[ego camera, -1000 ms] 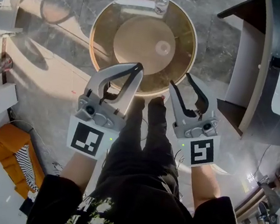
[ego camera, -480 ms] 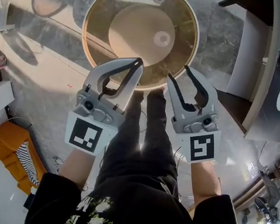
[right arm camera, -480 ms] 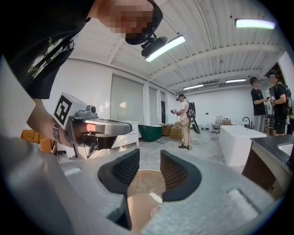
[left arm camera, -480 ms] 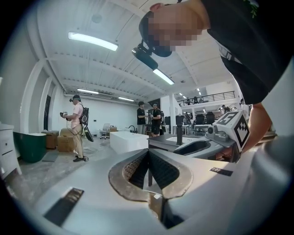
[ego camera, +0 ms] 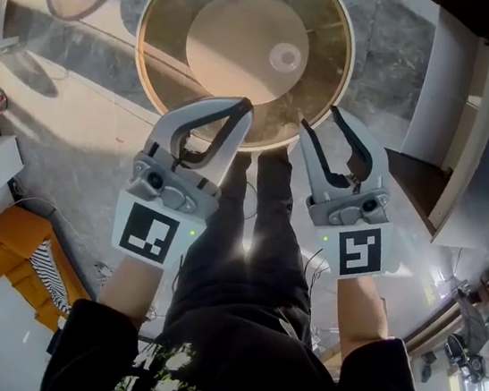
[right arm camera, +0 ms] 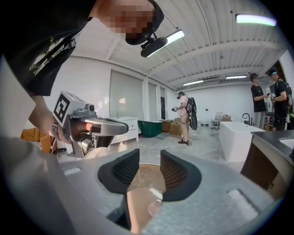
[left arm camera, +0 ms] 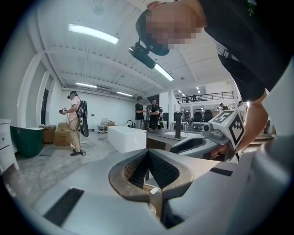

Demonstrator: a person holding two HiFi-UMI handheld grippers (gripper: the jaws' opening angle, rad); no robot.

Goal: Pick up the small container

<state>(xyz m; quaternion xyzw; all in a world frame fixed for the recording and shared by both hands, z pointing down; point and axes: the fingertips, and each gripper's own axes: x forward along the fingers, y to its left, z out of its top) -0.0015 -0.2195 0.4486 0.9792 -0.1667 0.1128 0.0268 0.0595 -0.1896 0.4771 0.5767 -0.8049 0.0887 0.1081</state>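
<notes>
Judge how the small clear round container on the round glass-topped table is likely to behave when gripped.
The small clear round container is see-through and small, so it is probably light and perhaps fragile. Its smooth wall may slip in a grip. On the smooth round glass-topped table it might slide if nudged.

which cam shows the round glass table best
The head view: it looks down on nearly the whole round table, rim included. The right gripper view shows only a brownish slice of it through the gap between the jaws, and the left gripper view barely a sliver below the closed jaws.
</notes>
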